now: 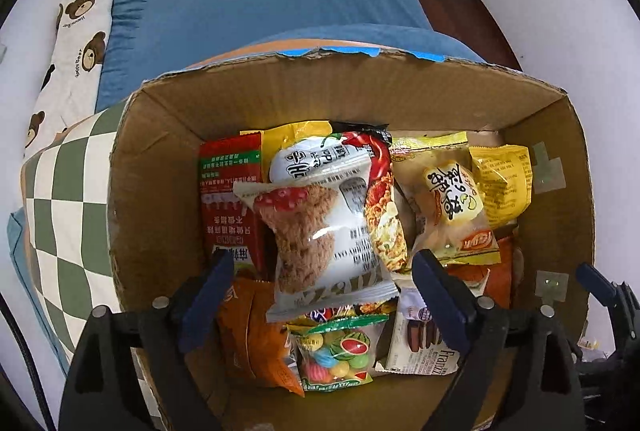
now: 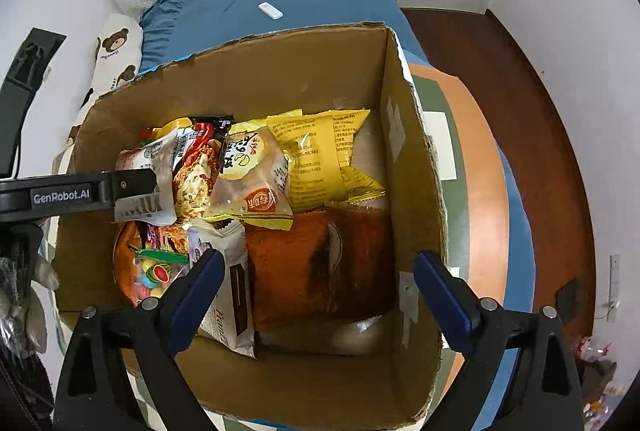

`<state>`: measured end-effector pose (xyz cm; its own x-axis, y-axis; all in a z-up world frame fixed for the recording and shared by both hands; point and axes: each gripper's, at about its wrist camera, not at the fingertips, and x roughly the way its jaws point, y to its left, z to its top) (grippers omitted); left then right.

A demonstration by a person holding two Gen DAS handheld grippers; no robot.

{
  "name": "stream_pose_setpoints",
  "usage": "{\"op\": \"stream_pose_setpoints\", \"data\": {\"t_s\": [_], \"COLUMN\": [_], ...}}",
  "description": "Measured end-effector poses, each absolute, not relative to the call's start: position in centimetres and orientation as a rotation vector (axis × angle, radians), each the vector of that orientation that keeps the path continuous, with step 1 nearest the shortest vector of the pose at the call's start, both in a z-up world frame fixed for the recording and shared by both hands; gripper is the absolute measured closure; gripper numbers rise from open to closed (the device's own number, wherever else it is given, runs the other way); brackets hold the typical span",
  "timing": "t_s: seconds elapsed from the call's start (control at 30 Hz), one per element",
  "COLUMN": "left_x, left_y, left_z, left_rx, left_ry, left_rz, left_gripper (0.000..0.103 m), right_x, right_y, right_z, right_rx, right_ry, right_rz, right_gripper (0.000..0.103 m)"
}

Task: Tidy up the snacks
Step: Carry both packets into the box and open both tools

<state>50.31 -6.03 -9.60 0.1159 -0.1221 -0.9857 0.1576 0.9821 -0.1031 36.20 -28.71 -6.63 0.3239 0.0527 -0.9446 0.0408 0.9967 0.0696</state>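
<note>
Left claw (image 1: 322, 283) and right claw (image 2: 316, 281) point down, jaws spread.

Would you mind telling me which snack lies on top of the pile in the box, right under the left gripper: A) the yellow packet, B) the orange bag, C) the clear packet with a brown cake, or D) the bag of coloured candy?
C: the clear packet with a brown cake lies over the other snacks in the cardboard box, between the open fingers of the left gripper.

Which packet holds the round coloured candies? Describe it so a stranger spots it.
Look inside the open brown cardboard box. At its near end, below the white cookie packet, lies the clear candy bag. Only it shows bright round sweets and a watermelon picture.
</note>
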Motion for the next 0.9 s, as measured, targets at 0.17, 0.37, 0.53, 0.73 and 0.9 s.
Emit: {"op": "stream_pose_setpoints", "data": {"t_s": [0.17, 0.37, 0.53, 0.73, 0.9], "left_x": [48.4, 44.7, 41.6, 38.0, 34.5], "left_y": [-5.7, -4.8, -3.8, -3.0, -3.1], "left_z": [-8.5, -7.0, -5.2, -2.6, 0.1], "left_rx": [0.020, -0.005, -0.009, -0.027, -0.020], "left_ry": [1.399, 1.334, 1.270, 1.187, 1.113], "left_rz": [-0.204, -0.178, -0.160, -0.141, -0.141], "left_gripper": [0.011, 0.011, 0.011, 0.011, 0.011], "right_x": [35.9, 34.7, 32.9, 30.2, 27.1], "right_y": [-28.6, -27.8, -27.2, -26.9, -26.6], "right_z": [-6.5, -5.7, -4.5, -2.1, 0.3], "right_rx": [0.071, 0.039, 0.023, 0.015, 0.011], "right_ry": [1.239, 1.212, 1.177, 1.116, 1.054], "right_rz": [-0.008, -0.013, -0.005, 0.007, 0.021], "right_gripper": [0.005, 0.005, 0.005, 0.006, 0.006]}}
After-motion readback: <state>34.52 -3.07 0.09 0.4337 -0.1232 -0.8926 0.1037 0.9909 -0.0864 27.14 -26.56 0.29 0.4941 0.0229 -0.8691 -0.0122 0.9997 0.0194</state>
